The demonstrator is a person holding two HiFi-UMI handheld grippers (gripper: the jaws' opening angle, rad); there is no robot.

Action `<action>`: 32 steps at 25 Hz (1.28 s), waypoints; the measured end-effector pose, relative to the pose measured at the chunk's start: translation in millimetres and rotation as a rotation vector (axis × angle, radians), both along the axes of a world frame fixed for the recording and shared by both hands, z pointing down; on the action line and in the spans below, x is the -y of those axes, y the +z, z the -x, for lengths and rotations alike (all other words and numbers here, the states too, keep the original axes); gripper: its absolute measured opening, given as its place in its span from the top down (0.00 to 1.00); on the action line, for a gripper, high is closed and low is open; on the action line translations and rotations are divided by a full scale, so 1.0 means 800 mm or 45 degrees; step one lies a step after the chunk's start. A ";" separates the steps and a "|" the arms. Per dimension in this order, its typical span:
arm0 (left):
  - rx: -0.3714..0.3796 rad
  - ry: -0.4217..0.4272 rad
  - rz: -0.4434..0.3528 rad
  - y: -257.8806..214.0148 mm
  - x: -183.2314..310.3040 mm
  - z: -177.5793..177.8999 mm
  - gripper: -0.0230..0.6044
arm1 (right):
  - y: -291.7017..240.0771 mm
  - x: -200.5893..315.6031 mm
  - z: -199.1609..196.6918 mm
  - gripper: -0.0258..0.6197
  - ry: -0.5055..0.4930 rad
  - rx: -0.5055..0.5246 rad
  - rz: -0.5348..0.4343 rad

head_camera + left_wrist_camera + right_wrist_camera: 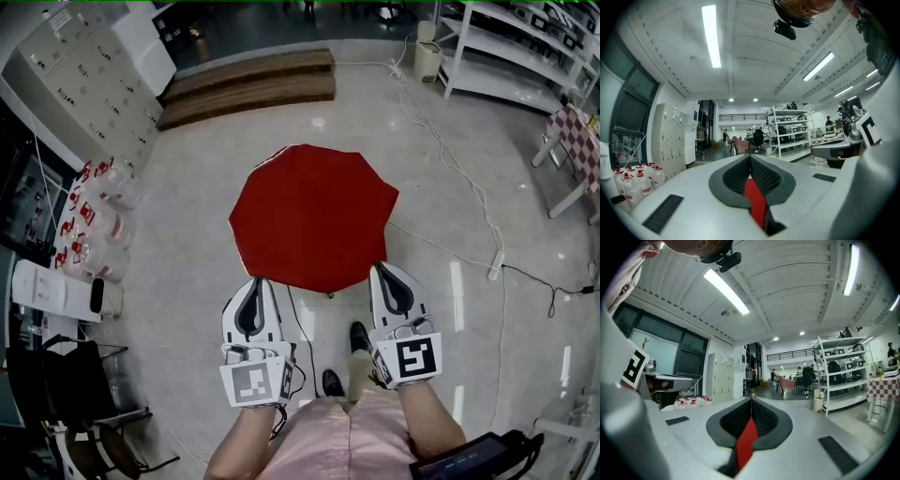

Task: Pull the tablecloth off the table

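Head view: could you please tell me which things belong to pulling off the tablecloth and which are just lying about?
Job: red tablecloth; left gripper and right gripper, jaws shut on its near edge.
Lying about: bottle packs; white shelving; floor power strip; stacked boards.

The person wears a pale pink top [349,437] and dark shoes [359,336], and carries two white-shelled tools, the left gripper [255,281] and the right gripper [381,269], each with dark grey teardrop-shaped pads and a marker cube [251,382] bearing black-and-white squares.
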State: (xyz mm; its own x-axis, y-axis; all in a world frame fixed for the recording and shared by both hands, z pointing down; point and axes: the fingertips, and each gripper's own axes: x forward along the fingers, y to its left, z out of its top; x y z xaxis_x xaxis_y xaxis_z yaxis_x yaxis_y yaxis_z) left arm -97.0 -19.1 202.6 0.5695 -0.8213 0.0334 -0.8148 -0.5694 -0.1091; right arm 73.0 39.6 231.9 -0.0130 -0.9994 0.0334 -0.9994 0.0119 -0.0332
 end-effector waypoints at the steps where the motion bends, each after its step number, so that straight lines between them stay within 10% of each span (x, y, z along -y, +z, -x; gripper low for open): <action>1: 0.006 -0.003 -0.001 0.001 0.008 -0.007 0.92 | 0.003 0.008 -0.009 0.93 0.001 0.006 0.004; 17: 0.058 -0.035 -0.046 -0.001 0.122 -0.127 0.92 | 0.012 0.135 -0.131 0.93 -0.047 0.046 -0.023; 32: -0.009 -0.072 -0.069 -0.020 0.191 -0.067 0.92 | -0.019 0.209 -0.087 0.93 -0.062 -0.031 -0.032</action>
